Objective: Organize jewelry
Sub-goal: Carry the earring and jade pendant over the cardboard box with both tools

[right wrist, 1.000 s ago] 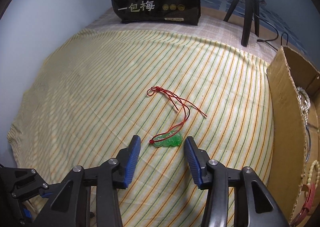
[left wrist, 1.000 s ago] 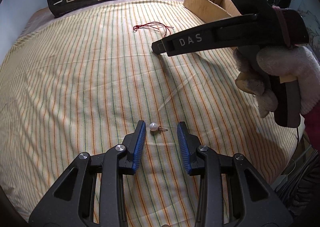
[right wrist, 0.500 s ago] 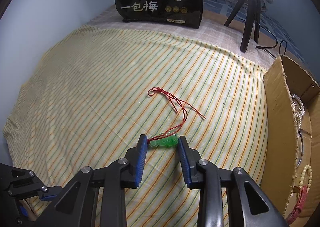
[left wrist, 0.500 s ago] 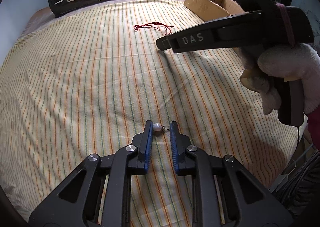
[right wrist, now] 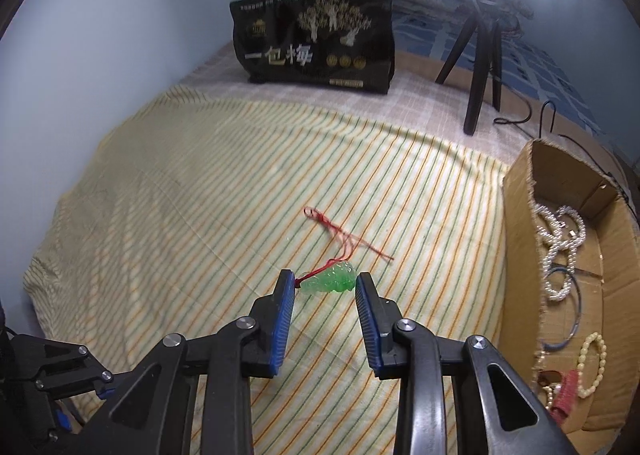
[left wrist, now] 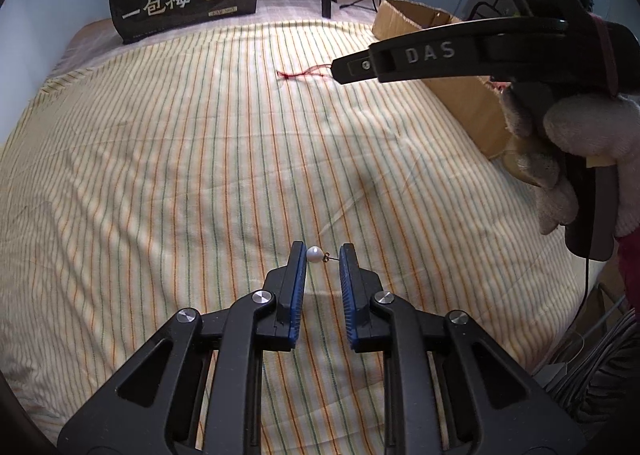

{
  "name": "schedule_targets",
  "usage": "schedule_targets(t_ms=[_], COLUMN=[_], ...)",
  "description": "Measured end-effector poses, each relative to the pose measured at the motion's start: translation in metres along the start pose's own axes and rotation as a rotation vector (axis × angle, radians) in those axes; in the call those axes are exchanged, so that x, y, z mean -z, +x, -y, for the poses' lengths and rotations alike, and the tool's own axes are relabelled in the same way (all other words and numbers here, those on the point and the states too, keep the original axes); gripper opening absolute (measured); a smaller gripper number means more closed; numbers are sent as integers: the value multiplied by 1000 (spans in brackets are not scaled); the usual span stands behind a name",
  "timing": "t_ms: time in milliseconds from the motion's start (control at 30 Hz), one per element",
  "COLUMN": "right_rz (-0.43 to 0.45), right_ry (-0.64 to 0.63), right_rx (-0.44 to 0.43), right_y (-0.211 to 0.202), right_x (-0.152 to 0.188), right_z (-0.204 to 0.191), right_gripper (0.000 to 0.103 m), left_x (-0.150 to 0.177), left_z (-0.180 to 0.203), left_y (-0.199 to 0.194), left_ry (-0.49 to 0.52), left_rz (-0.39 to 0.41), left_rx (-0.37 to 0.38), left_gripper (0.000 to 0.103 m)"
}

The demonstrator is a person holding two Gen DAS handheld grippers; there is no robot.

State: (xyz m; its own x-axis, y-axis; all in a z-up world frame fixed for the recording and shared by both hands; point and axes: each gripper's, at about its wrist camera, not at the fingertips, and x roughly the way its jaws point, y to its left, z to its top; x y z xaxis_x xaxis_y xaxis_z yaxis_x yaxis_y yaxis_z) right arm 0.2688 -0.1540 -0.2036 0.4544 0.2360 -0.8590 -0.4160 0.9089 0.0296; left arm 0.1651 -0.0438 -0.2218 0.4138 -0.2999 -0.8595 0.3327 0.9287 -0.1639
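Observation:
My left gripper (left wrist: pixel 323 253) is shut on a small pearl earring (left wrist: pixel 315 254), held at the fingertips above the striped cloth (left wrist: pixel 160 175). My right gripper (right wrist: pixel 325 282) is shut on a green jade pendant (right wrist: pixel 330 282) and has lifted it. Its red cord (right wrist: pixel 332 231) trails down to the cloth. The right gripper also shows from the side in the left wrist view (left wrist: pixel 352 69), with the cord (left wrist: pixel 298 73) beside its tip. A cardboard box (right wrist: pixel 520 255) at the right holds pearl strands (right wrist: pixel 560 239), a blue bangle and a bead bracelet (right wrist: pixel 592 363).
A black printed bag (right wrist: pixel 316 39) stands at the back of the bed. A black tripod (right wrist: pixel 480 67) with a cable stands behind the box. A wall runs along the left. The box also shows in the left wrist view (left wrist: pixel 460 95).
Both grippers closed from wide open onto their items. The right one then lifted the pendant, pulling its cord straighter. The left one holds the earring a little higher.

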Motion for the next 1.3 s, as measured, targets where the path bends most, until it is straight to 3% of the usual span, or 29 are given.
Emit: schedule_targets(t_ms=[567, 1300], right_rz=[156, 241], right_ry=[73, 214], right_rx=[-1, 88], right_y=[-84, -150], right_x=[-13, 18], right_z=[26, 112], right_gripper=[31, 31], left_x=[-22, -86], left_z=[14, 45], left_y=[-26, -32], left_ry=[-4, 4], left_rz=[73, 141], left_rx=[31, 88], left_gripper=[15, 15])
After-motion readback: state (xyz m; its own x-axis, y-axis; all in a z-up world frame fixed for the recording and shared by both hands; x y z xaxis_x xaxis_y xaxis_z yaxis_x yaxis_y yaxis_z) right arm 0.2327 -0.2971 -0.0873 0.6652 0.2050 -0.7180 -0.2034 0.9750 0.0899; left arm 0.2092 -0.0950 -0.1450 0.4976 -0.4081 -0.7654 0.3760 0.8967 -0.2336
